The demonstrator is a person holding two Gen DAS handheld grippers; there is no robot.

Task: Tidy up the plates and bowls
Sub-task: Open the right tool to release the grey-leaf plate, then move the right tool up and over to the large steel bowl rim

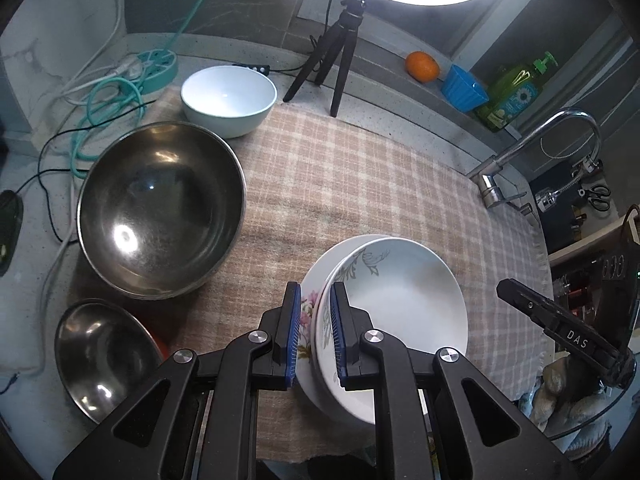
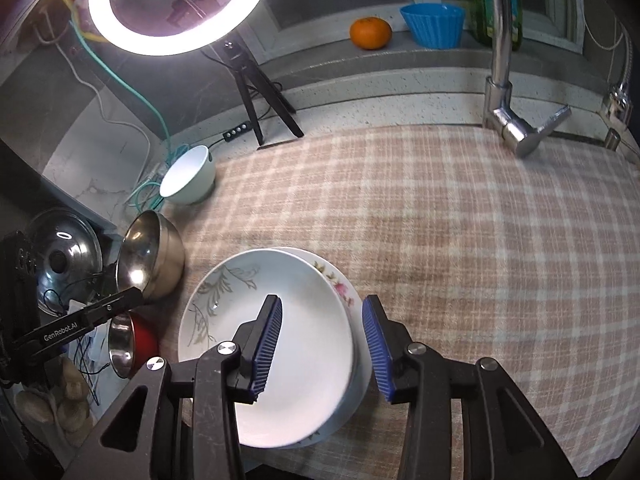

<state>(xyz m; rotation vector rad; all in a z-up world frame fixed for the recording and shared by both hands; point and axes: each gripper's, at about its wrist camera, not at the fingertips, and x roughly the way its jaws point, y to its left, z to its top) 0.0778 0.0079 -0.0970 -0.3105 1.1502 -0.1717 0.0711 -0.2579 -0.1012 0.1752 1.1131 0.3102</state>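
White grey-leaf plate (image 2: 280,344) nested on floral plate (image 2: 340,292), steel bowl (image 1: 160,208) empty

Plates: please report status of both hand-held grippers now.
Left hand-held gripper open, astride plate rims. Right hand-held gripper open, astride stack's far rim. Leaf plate stacked on flower plate. Cloth ahead unobstructed.

A matt, woven checked cloth (image 1: 360,184) covers the speckled stone counter (image 2: 400,96). On the cloth, glossy glazed plates (image 1: 404,300) sit beside polished metal bowls (image 1: 160,208); behind stands a chrome tap (image 2: 500,80).
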